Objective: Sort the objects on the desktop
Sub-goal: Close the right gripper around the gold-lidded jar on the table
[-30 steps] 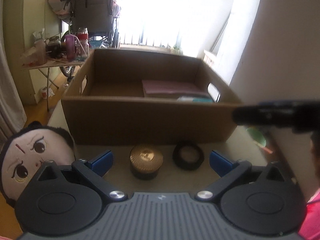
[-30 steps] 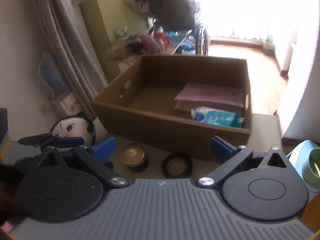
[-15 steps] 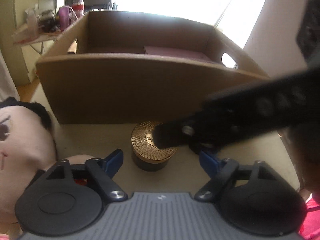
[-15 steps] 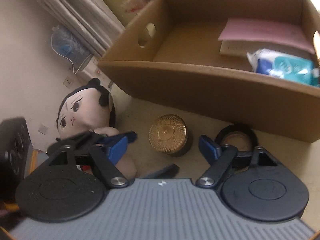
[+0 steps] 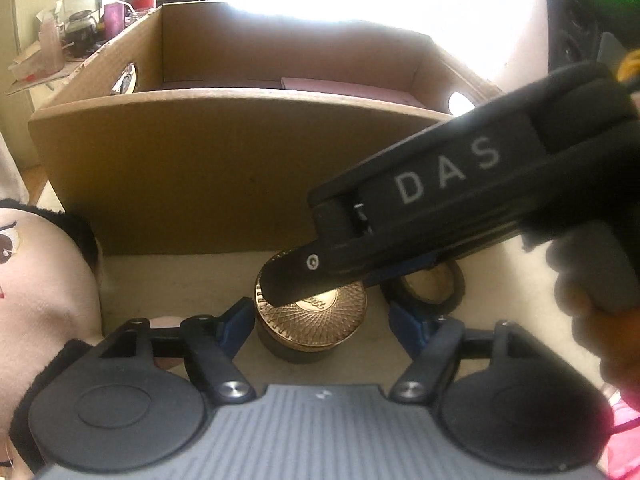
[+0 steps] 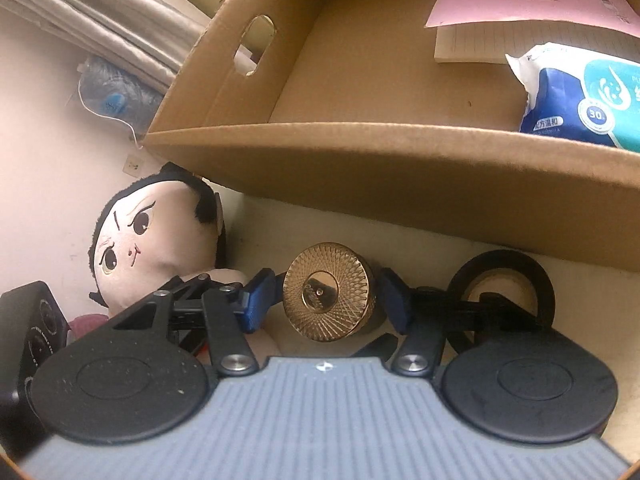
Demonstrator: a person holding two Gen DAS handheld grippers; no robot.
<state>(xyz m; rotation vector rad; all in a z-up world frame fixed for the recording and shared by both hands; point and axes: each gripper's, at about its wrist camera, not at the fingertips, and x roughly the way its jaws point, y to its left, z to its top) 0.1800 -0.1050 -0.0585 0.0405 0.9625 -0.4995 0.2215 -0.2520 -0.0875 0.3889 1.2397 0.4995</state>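
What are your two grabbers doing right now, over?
Both grippers open: left gripper and right gripper each straddle the gold-lidded jar, neither closed. Tape roll beside it, plush doll left, cardboard box close behind. Right gripper overhangs the jar.

Right hand-held gripper (image 5: 320, 280) body crosses left wrist view — hides upper part of gold-lidded jar (image 5: 312, 320) and most of black tape roll (image 5: 436, 292). Plush doll (image 5: 36, 272) cut by left edge. Wet-wipes pack (image 6: 580, 96) cut by right edge.

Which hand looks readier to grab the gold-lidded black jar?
Probably right: the right gripper has open jaws closely flanking the black jar with gold patterned lid from above. The left gripper, also open, straddles it lower, with the right gripper crossing overhead.
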